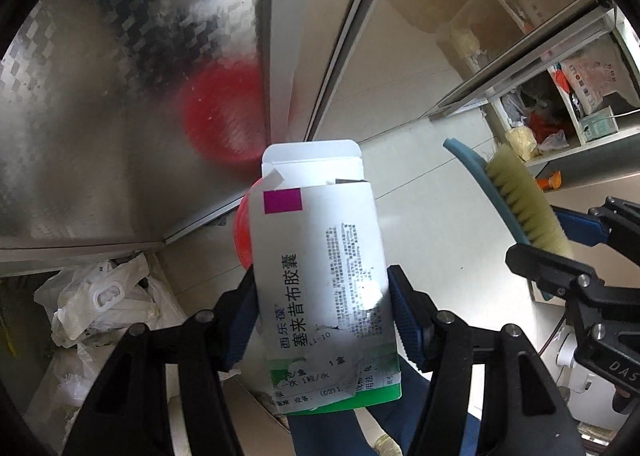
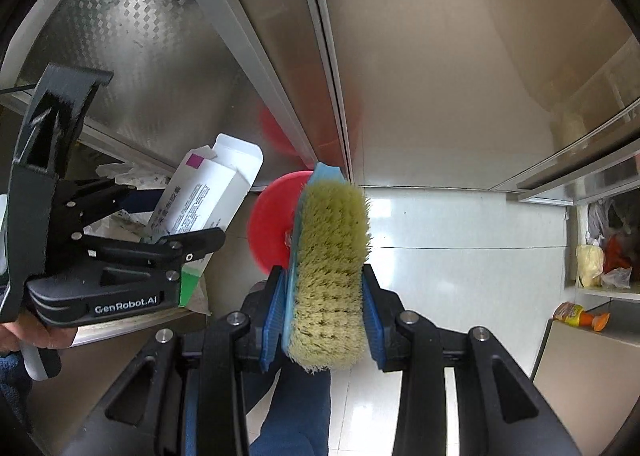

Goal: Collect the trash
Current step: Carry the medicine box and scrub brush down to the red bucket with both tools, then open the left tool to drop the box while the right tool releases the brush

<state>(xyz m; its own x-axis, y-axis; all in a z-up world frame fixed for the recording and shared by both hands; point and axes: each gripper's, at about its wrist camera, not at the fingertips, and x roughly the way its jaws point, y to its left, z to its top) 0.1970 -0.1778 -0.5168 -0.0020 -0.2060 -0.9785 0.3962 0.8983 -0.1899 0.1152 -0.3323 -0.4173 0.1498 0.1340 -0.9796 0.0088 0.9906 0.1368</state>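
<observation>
My left gripper [image 1: 322, 320] is shut on a white medicine box [image 1: 320, 276] with a purple square, a green base and an open top flap, held upright in the air. The box also shows in the right wrist view [image 2: 204, 200], with the left gripper [image 2: 176, 244] around it. My right gripper [image 2: 324, 320] is shut on a scrub brush [image 2: 330, 268] with a blue back and yellow-green bristles. The brush shows at the right of the left wrist view [image 1: 520, 200]. A red round object [image 2: 272, 228] sits on the floor behind both.
Steel cabinet doors [image 1: 120, 116] rise ahead, reflecting the red object. White plastic bags [image 1: 104, 304] fill a low space at the left. Open shelves [image 1: 560, 112] at the right hold bags and clutter. An orange packet [image 2: 580, 316] lies on a ledge. Pale floor tiles [image 2: 460, 240] spread ahead.
</observation>
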